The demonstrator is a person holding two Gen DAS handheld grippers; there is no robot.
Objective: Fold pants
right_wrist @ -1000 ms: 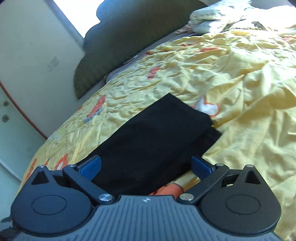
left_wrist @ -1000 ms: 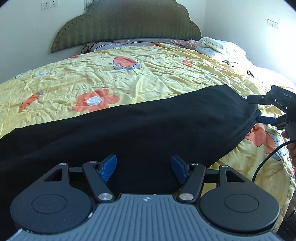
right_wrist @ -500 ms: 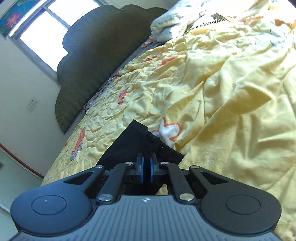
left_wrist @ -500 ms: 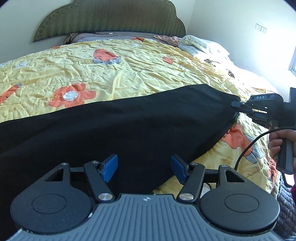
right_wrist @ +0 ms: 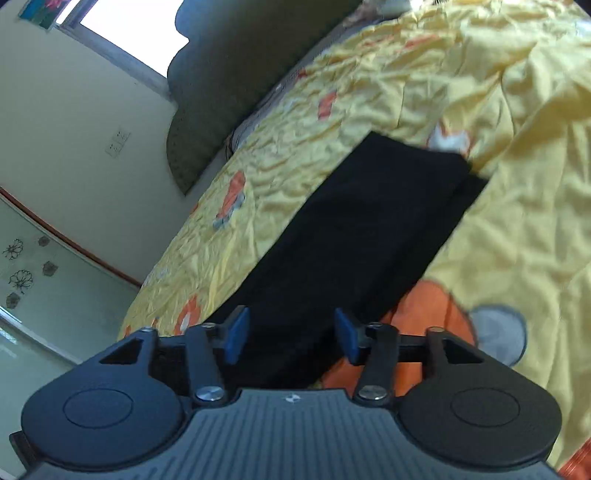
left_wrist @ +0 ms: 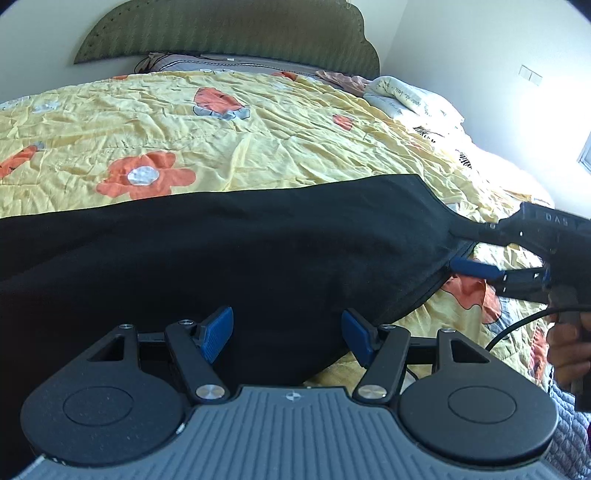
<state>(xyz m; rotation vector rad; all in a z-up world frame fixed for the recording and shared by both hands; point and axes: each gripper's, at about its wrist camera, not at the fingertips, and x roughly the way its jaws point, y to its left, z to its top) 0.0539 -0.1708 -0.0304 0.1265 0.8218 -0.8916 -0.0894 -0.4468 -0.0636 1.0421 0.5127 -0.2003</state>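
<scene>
Right gripper (right_wrist: 290, 338), jaws just reopened and gaping at the hem end of the pants (left_wrist: 229, 251), faces along their long axis across the bed (left_wrist: 258, 122), nearer that end than the open left gripper (left_wrist: 288, 334).

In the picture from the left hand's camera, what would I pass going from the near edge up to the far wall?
Left gripper, its blue-padded fingers apart → black pants lying across the bed → yellow quilted bedspread with orange flowers → grey striped pillow → scalloped olive-green headboard.
</scene>
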